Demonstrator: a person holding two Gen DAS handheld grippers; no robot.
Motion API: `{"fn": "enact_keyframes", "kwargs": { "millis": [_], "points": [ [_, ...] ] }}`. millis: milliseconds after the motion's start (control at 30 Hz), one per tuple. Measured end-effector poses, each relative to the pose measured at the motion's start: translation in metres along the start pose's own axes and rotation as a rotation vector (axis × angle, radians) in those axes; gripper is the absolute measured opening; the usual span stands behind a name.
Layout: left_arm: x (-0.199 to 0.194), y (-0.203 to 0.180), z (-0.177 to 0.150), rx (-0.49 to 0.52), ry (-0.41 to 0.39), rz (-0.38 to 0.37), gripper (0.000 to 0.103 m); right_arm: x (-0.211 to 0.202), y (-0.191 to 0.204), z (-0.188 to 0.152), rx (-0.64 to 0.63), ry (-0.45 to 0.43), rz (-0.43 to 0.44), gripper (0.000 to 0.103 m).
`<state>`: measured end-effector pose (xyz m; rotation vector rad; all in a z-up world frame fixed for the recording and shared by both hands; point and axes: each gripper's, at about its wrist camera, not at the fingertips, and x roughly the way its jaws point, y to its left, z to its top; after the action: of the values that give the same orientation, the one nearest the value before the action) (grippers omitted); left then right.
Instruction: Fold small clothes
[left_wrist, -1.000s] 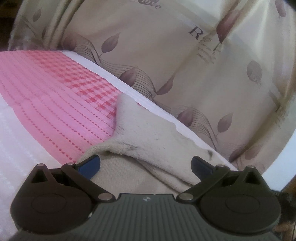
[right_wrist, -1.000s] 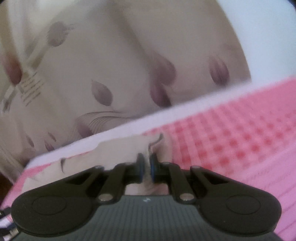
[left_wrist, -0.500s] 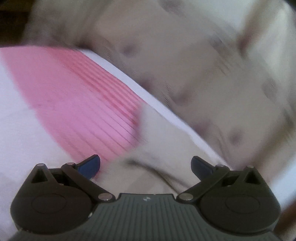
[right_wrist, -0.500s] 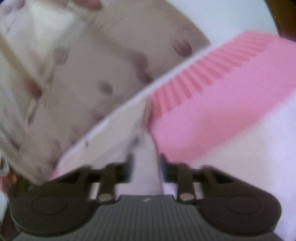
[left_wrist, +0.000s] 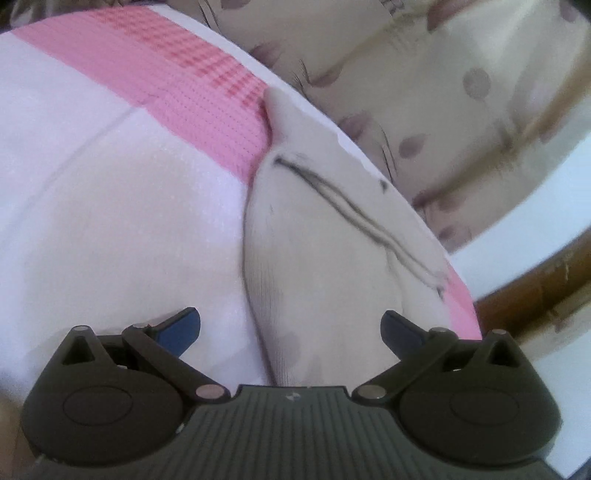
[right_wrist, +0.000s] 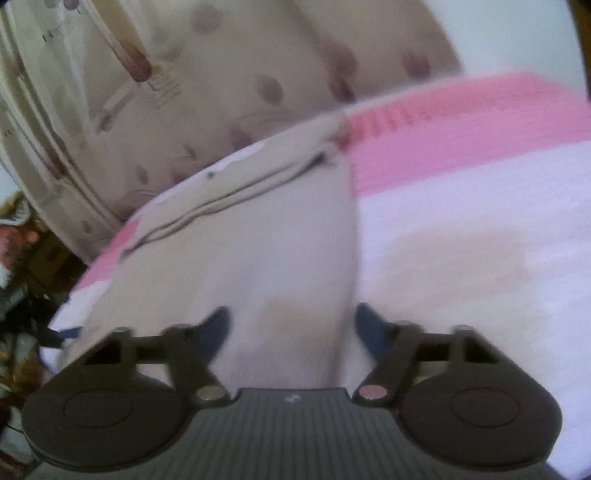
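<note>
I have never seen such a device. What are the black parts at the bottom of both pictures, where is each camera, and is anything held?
A person holds one hand tool in each hand; no robot arm. Each picture comes from a camera on a tool, looking forward along its blue-tipped jaws. The left gripper is wide open. The right gripper has just been closing a little but stands open; the cloth lies between its jaws, unpinched. A pale small garment lies on a pink and white sheet. A leaf-patterned curtain hangs behind.
</note>
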<state>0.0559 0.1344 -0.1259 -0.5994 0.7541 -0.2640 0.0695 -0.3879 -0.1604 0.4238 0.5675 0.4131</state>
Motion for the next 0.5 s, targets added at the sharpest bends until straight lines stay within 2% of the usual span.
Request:
{"fn": "enact_keyframes", "kwargs": {
  "millis": [33,67,133,167,200,233,267,300,367,433,500],
  "points": [
    [0.000,-0.002,-0.004,0.020,0.020,-0.012,0.101,0.002,0.004,-0.002,-0.003,0.012,0.007,0.043],
    [0.000,-0.005,-0.009,0.035,0.037,-0.020,0.100,0.006,0.007,-0.002,-0.009,0.023,0.009,0.031],
    [0.002,-0.013,-0.019,0.064,0.024,-0.004,0.100,0.008,0.008,-0.004,-0.003,0.019,0.017,0.028],
    [0.004,-0.018,-0.023,0.083,0.020,0.003,0.096,0.009,0.007,-0.005,0.014,0.018,0.024,0.018],
    [0.006,-0.020,-0.026,0.083,0.031,-0.019,0.089,0.010,0.004,-0.007,0.039,0.025,0.037,0.015],
    [0.011,-0.020,-0.028,0.058,0.058,-0.056,0.054,0.009,0.001,-0.009,0.056,0.020,0.048,0.015],
    [0.023,-0.019,-0.030,0.010,0.125,-0.080,0.006,0.008,-0.002,-0.011,0.076,0.010,0.061,0.014],
    [0.034,-0.014,-0.034,-0.047,0.168,-0.096,0.013,0.008,-0.005,-0.013,0.098,0.003,0.072,0.014],
    [0.040,-0.007,-0.038,-0.108,0.133,-0.147,0.013,0.007,-0.013,-0.014,0.152,-0.005,0.097,0.013],
    [0.042,-0.006,-0.041,-0.095,0.091,-0.156,0.013,0.007,-0.016,-0.013,0.158,-0.002,0.106,0.013],
    [0.043,-0.010,-0.045,-0.036,0.079,-0.161,0.014,0.006,-0.014,-0.011,0.147,0.014,0.103,0.013]
  ]
}}
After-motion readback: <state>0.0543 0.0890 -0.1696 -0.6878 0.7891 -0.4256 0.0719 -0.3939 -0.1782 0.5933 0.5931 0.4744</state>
